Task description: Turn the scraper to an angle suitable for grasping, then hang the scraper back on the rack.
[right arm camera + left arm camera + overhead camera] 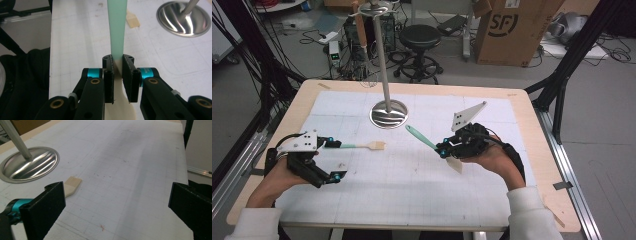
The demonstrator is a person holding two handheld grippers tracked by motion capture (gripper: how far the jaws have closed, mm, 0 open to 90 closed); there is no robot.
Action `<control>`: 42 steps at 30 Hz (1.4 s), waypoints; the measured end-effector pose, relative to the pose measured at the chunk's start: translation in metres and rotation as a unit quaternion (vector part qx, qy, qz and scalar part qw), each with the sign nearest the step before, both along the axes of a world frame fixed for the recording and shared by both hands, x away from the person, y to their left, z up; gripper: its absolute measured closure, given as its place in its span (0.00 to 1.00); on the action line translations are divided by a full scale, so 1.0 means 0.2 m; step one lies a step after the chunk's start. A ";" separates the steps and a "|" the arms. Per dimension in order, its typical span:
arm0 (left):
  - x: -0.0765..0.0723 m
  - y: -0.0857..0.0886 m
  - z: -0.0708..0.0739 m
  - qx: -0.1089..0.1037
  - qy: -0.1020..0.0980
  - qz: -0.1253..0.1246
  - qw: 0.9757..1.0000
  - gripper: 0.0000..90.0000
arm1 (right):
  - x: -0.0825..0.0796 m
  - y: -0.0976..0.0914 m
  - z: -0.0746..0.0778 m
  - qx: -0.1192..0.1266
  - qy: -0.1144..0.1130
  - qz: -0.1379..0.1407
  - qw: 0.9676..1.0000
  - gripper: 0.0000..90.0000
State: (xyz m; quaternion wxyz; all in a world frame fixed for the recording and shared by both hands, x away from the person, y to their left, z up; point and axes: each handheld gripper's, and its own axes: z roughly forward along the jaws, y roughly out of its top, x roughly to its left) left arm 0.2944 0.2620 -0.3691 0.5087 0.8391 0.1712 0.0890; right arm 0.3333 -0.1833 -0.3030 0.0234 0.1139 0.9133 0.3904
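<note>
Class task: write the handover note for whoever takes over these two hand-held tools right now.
Right tool: shut on the spatula, gripped where the green handle meets the cream blade, lifted off the table.
Left tool: open, holding nothing, beside the brush.
Brush: lying flat on the mat, cream bristle end towards the stand.
Done: spatula picked up.
Left: probably hanging it on the stand, then the brush; untouched so far.
</note>
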 end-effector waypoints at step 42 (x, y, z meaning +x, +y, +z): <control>0.04 0.02 0.20 -0.010 -0.020 0.010 1.000 0.02 | 0.09 0.07 0.13 0.078 -0.035 -0.069 0.994 0.89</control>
